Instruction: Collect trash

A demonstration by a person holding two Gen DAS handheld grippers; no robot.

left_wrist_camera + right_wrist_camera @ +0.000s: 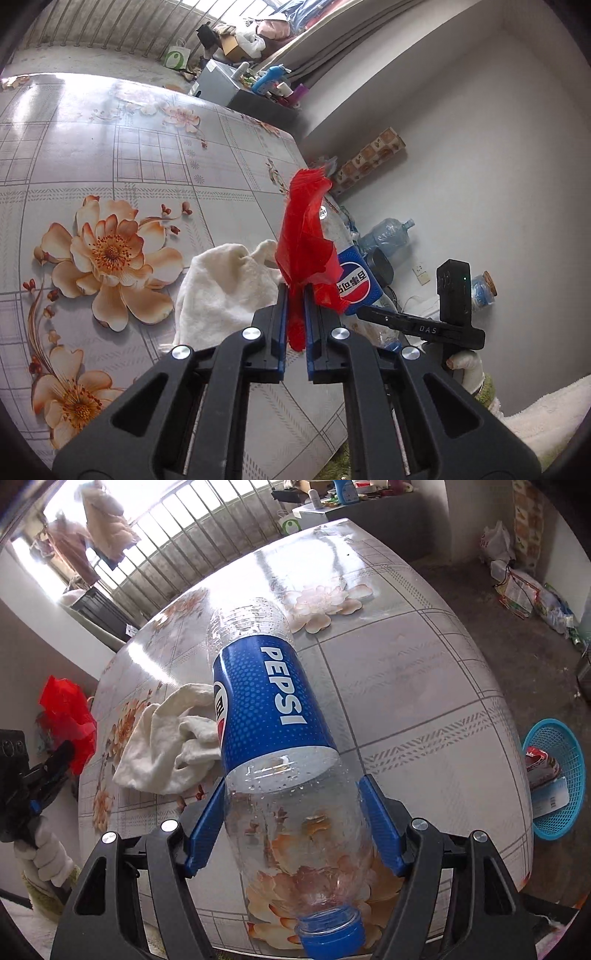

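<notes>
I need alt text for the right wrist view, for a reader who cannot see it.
The right gripper clamps an empty clear plastic Pepsi bottle with a blue label and cap above a floral-patterned table. A crumpled white cloth lies at left; a blue plastic basket sits beyond the table's right edge.

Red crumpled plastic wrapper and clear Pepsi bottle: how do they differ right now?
The red crumpled plastic wrapper is thin, limp and opaque; the clear plastic Pepsi bottle is rigid, see-through and much larger. The left gripper pinches the wrapper nearly shut; the right gripper spans the bottle wide. Both are held.
</notes>
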